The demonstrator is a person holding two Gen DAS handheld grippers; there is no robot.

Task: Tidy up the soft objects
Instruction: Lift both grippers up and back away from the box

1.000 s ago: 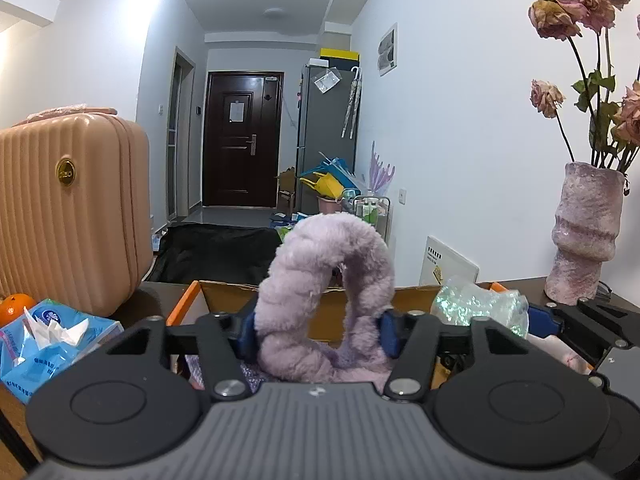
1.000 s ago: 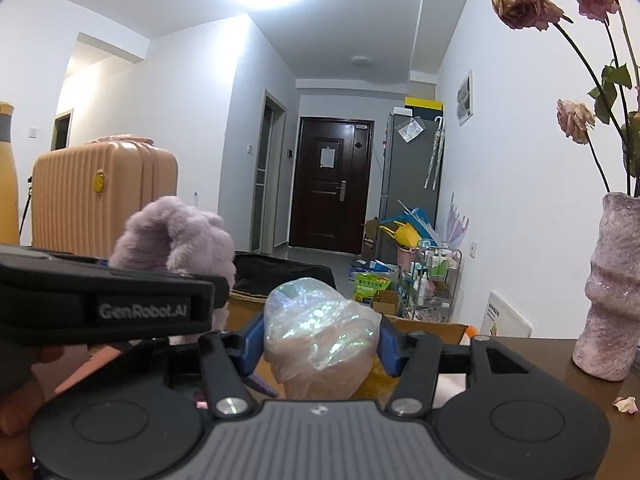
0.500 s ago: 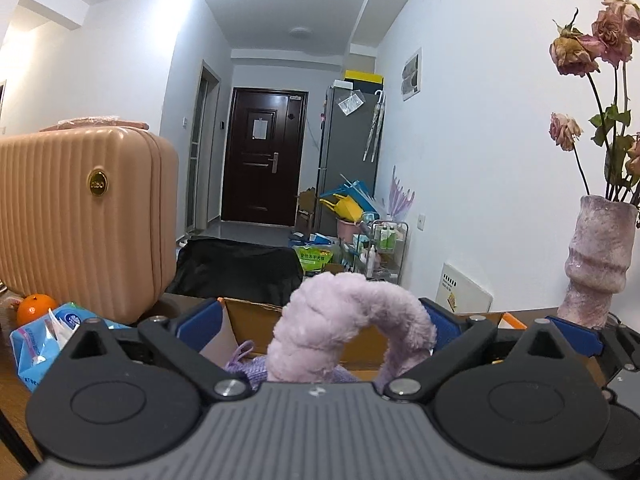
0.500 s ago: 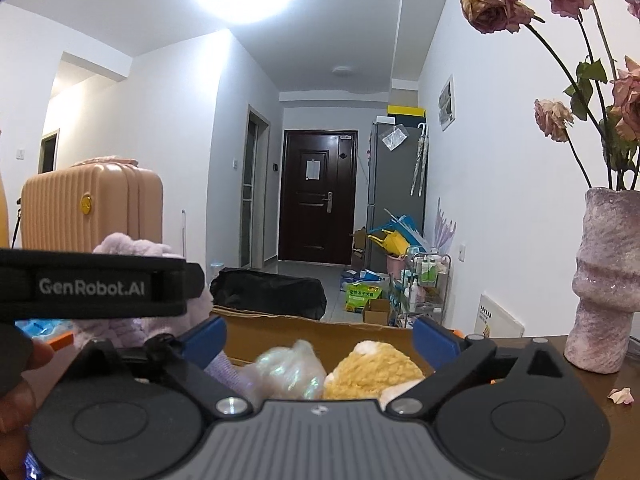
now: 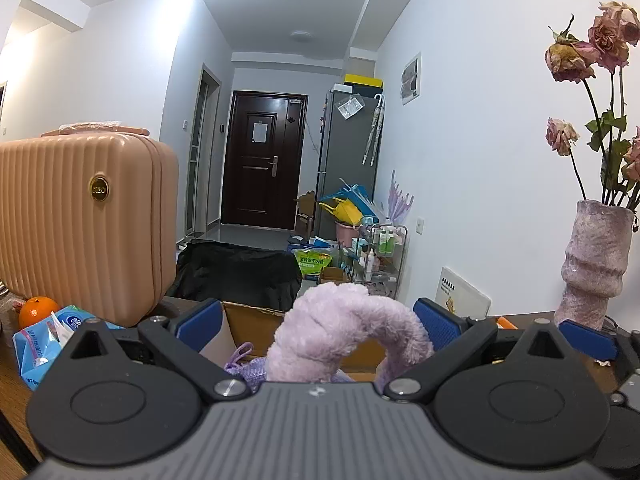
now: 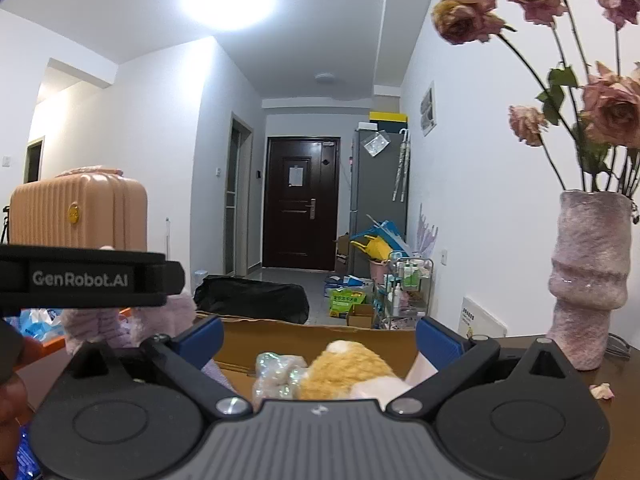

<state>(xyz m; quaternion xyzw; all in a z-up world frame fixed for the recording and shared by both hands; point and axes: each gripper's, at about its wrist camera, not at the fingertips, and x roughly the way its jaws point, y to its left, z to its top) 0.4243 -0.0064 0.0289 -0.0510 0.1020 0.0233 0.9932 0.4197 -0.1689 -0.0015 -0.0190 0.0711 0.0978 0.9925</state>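
A: Gripper check, left gripper (image 5: 316,322): jaws spread wide, released, blue pads clear of the fuzzy lilac loop (image 5: 348,332). Loop standing arched between the jaws, lower ends down in the cardboard box (image 5: 256,322) straight ahead.

B: Right gripper (image 6: 320,338)?

A: Jaws opening, nearly at full spread, nothing pressed. Iridescent plastic bundle (image 6: 278,372) lying low between the jaws, in the same box (image 6: 304,334), touching the yellow plush (image 6: 352,368) beside it. Pale pink soft piece (image 6: 420,368) by the right pad.

B: Surroundings?

A: Peach suitcase (image 5: 84,224) ahead-left of the left gripper, orange (image 5: 38,310) and blue tissue pack (image 5: 48,340) just left of it on the counter (image 5: 16,400). Pink vase (image 6: 588,280) with dried roses (image 6: 612,108) ahead-right of the right gripper. Left device's strap across the right view's left side, lilac fuzz under it.
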